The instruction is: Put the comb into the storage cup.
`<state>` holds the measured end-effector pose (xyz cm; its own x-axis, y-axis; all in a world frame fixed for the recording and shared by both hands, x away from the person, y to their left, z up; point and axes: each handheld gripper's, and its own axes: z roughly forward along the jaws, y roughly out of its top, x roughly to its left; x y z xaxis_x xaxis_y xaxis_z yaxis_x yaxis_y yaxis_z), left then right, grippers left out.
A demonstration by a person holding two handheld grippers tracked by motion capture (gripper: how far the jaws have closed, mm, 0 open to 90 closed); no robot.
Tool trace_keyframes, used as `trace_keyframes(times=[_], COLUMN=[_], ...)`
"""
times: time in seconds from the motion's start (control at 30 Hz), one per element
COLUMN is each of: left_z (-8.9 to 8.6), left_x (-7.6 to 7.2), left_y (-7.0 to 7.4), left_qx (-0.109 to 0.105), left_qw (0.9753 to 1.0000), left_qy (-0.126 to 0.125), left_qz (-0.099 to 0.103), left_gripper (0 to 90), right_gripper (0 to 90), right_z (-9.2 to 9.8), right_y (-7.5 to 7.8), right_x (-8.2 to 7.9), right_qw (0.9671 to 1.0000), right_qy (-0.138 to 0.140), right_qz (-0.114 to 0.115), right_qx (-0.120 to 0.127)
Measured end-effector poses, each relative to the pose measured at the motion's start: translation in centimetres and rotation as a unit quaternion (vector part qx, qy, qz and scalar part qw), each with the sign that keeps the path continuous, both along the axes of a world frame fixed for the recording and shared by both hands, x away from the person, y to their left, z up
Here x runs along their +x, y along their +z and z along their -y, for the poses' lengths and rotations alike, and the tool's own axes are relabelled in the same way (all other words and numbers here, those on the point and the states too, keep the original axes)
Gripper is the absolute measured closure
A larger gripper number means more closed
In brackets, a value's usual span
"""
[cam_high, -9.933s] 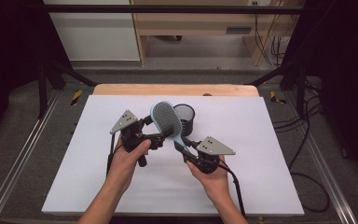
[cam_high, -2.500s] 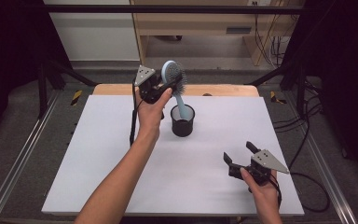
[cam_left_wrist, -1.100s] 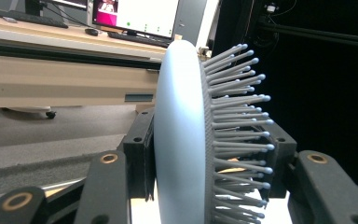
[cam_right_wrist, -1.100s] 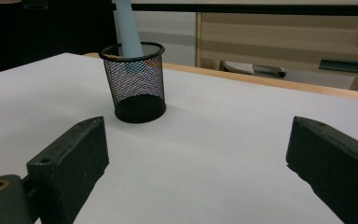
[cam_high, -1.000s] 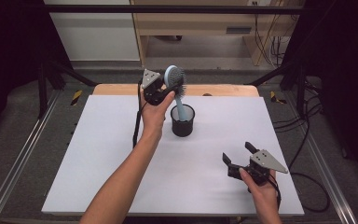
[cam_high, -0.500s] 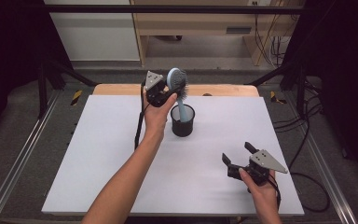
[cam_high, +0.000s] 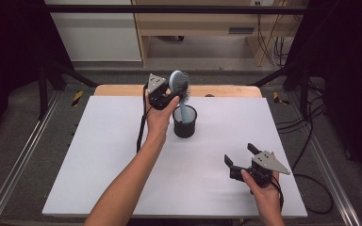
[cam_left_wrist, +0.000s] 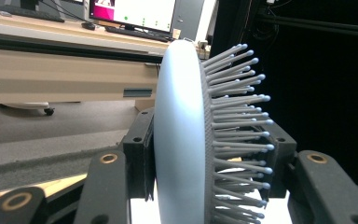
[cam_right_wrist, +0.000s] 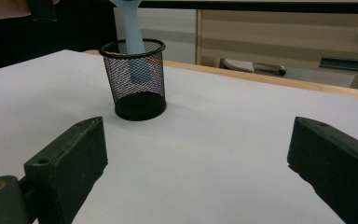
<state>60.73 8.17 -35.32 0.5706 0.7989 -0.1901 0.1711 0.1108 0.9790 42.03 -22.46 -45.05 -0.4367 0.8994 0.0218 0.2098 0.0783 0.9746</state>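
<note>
left gripper (cam_high: 166, 100) clamps hairbrush (cam_high: 179, 84) head between its 2 jaws, at 12 o'clock on table (cam_high: 99, 155) | brush handle down inside mesh cup (cam_high: 185, 122), bristles toward 3 o'clock | right gripper (cam_high: 239, 158) spread, holding nothing, at 4 o'clock

Even bright overhead light, soft shadows, dark surroundings, slightly soft focus

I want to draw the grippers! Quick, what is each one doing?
Left gripper: shut on the hairbrush, whose handle is in the mesh cup.
Right gripper: open, holding nothing, low over the table.
</note>
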Motion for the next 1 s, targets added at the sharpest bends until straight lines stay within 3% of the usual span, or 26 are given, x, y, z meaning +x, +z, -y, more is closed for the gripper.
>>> trace_keyframes(times=[1.0], left_z=[0.8], left_x=[-0.4], left_y=[-1.9], left_qx=[-0.015], left_qw=[0.9997], left_qy=[-0.010], left_qz=[-0.014], left_gripper=[48.9], right_gripper=[5.4], right_z=[-0.3], right_y=[0.0], right_x=[-0.1], right_qw=[1.0000], right_qy=[0.003], right_qz=[0.000], right_qx=[-0.001])
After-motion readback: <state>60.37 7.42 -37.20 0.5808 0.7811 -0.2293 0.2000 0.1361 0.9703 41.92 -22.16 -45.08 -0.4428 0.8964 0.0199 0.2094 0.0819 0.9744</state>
